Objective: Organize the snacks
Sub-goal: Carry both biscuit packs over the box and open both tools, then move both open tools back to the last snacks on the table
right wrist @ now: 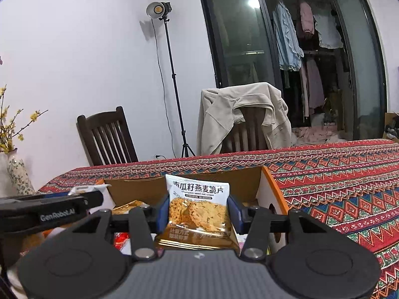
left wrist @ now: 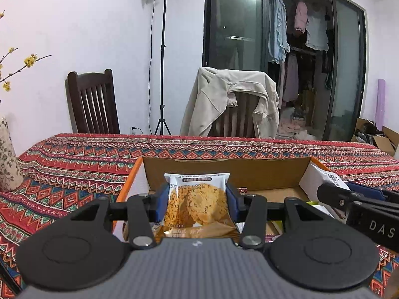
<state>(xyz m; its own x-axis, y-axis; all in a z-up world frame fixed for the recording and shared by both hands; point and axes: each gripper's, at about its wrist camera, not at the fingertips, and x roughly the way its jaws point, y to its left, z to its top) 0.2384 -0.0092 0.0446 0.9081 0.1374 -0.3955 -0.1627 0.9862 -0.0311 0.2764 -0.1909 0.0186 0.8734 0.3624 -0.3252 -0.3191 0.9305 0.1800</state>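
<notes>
Two oat-crisp packets held upright over an open box on a patterned table.

Red patterned table (left wrist: 224, 147) under everything, its far edge facing two chairs, the right chair draped with a beige jacket (left wrist: 232, 99). Open cardboard box (left wrist: 224, 169) with orange outer walls standing near the table's near edge, more snack packets lying loose inside. Flowered vase (left wrist: 7, 162) at the table's left edge. Left gripper (left wrist: 198, 203) clamped on a packet (left wrist: 199, 199) by its side edges, blue pads pressing both sides, packet upright above the box's left part. Right gripper (right wrist: 198, 211) likewise pinching a second packet (right wrist: 198, 206) upright, above the box's right part, close to its right wall. Grippers side by side, each showing at the edge of the other's view.
</notes>
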